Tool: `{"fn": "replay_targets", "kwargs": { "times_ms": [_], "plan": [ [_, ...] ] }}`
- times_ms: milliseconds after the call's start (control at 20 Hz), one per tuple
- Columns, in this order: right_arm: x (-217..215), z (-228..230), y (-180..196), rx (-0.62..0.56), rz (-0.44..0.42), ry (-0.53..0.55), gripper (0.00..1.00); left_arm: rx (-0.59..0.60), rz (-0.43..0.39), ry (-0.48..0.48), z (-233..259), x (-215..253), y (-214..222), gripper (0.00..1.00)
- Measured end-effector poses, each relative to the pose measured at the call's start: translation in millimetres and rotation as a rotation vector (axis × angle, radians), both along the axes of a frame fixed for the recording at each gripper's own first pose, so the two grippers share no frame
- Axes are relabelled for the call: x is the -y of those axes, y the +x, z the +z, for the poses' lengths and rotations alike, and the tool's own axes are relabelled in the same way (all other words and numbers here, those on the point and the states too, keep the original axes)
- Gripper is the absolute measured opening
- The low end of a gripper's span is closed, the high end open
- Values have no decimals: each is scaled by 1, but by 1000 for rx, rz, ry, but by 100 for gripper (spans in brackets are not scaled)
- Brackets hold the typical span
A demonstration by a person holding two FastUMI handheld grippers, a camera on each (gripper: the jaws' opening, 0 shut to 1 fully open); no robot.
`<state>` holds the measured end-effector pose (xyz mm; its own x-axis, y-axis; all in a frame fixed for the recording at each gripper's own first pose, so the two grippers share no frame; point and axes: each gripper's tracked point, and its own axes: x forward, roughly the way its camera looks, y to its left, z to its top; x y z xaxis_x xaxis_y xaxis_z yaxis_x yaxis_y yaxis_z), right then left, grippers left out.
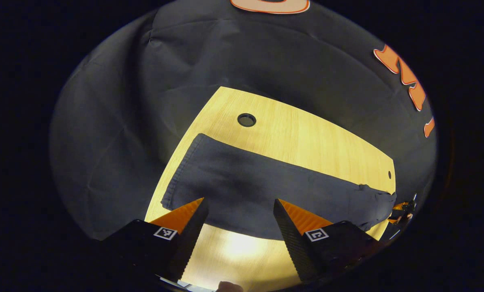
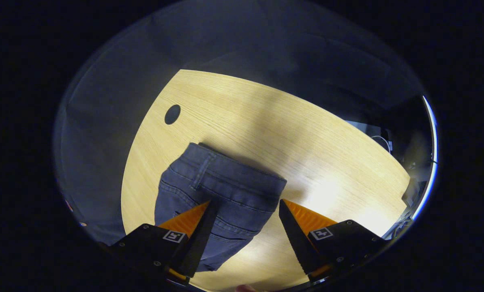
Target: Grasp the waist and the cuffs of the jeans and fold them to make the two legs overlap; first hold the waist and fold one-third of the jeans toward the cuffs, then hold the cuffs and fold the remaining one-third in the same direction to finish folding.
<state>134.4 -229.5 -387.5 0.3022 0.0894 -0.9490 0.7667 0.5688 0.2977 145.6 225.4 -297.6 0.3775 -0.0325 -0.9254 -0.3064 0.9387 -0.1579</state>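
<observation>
1. Left gripper (image 1: pixel 239 211): jaws spread wide, nothing between them, hovering near the cuff end of the jeans (image 1: pixel 266 190).
2. Jeans lie flat on the wooden table (image 1: pixel 307 134), legs overlapped, cuffs at left, waist far right.
3. Right gripper (image 2: pixel 244 213): jaws apart, empty, over the waist (image 2: pixel 230 178); table hole (image 2: pixel 172 114) far left.

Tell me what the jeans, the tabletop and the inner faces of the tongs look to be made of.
Jeans: dark grey-blue denim, matte, with visible stitched seams, a waistband and a belt loop.
Tabletop: pale wood or a wood-look laminate, judging by its fine straight grain; smooth, with a slight sheen where light pools.
Tongs' pads: orange, finely ribbed, likely rubber or plastic.
</observation>
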Motion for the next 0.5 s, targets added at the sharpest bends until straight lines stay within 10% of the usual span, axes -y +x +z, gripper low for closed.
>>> {"fn": "replay_targets", "kwargs": {
  "times_ms": [500],
  "plan": [
    [-1, -18, 5, 23, 1, 31, 95, 14, -7, -11, 18, 49, -69, 99]
  ]
}}
